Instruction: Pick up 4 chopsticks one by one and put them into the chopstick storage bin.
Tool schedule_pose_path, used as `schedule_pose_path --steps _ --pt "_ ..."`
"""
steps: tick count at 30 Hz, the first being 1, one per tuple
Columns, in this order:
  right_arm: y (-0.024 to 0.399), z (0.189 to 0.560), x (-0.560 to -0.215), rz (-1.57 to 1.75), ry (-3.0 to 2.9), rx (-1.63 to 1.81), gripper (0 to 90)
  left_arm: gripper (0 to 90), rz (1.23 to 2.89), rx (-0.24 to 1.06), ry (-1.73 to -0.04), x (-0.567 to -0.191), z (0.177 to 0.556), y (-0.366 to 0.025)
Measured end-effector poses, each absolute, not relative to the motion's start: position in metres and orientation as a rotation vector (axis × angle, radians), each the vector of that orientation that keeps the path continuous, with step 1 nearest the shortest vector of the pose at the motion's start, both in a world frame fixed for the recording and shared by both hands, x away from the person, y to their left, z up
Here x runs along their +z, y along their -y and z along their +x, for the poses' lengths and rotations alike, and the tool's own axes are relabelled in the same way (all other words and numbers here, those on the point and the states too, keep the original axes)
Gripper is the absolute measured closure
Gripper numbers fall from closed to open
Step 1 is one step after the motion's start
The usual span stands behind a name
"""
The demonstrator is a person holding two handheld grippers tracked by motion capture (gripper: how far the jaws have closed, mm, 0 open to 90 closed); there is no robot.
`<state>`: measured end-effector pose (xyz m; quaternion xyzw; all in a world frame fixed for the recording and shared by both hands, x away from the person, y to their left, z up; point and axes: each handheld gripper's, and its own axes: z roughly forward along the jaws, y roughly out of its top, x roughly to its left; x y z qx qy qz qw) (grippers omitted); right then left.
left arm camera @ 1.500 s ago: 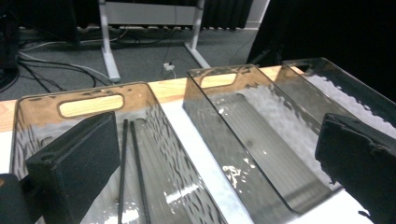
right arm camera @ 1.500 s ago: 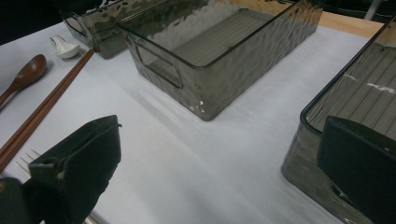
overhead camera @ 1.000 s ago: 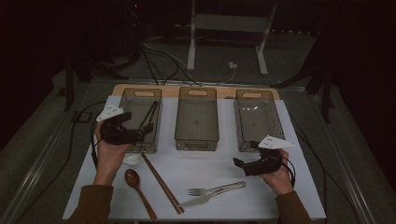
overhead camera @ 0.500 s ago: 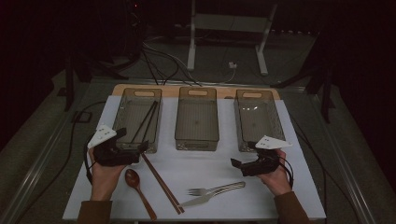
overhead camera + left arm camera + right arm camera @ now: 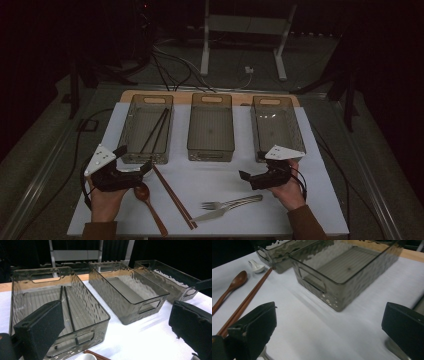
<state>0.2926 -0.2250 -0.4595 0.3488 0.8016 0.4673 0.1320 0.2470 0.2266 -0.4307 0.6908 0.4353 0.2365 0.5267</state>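
High view, left tongs agape hiding spoon bowl; right tongs agape

3 bins: smoky clear plastic, rippled glossy walls, ribbed floors. Gripper jaw pads: black, matt, foam-like. Spoon and chopsticks: brown wood, slight sheen. Fork: shiny metal. Table cover: white, matt, smooth. Small rest: glossy white ceramic look.

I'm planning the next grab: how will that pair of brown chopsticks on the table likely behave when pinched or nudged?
The brown chopsticks look thin, long and rigid, so probably stiff and light. They lie side by side as two loose sticks, so a pinch may catch only one or let them scissor apart. A nudge could slide or roll them on the smooth white table toward the wooden spoon.
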Motion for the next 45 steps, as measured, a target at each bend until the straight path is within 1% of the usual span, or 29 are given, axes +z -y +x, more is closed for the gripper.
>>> schedule_pose_path --steps 13,30,45 --pt "0.180 0.290 -0.452 0.970 -2.397 1.305 0.0 1.0 1.654 0.594 -1.057 -0.437 0.242 -0.231" --pt "0.115 0.284 -0.461 0.846 -2.568 1.218 0.0 1.0 1.645 0.610 -1.077 -0.443 0.241 -0.235" --pt "0.083 0.282 -0.474 0.816 -2.654 1.127 0.0 1.0 1.643 0.616 -1.078 -0.442 0.240 -0.235"
